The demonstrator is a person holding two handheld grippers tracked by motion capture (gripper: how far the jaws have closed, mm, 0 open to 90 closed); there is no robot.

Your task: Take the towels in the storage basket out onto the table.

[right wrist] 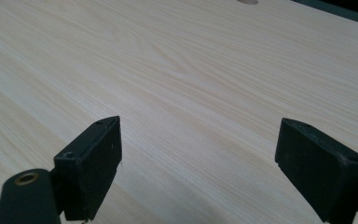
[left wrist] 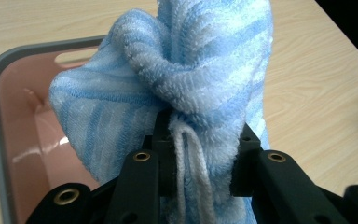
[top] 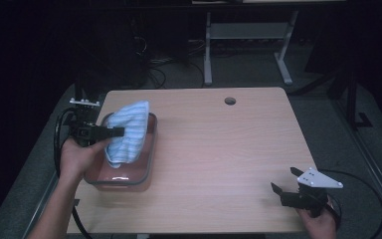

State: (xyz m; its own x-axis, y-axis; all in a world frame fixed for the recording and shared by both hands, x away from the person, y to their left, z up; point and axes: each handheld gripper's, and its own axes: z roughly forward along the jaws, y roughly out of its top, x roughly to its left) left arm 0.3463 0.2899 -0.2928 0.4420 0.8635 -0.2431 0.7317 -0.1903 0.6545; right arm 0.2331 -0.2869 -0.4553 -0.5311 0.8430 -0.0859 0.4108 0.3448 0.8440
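A blue-and-white striped towel (top: 127, 130) hangs bunched over a pink tub with a grey rim (top: 146, 164) at the table's left side. My left gripper (top: 120, 132) is shut on the towel and holds it up above the tub. In the left gripper view the towel (left wrist: 191, 79) is pinched between the two black jaws, with the pink tub (left wrist: 14, 107) below and to the left. My right gripper (top: 284, 180) rests near the table's front right corner, open, with nothing between its jaws. The right gripper view has its gripper (right wrist: 198, 158) over bare wood.
The light wooden table (top: 219, 149) has a round cable hole (top: 230, 101) near its far edge. A grey desk frame (top: 248, 45) stands on the floor behind. Dark surroundings lie beyond the table's edges.
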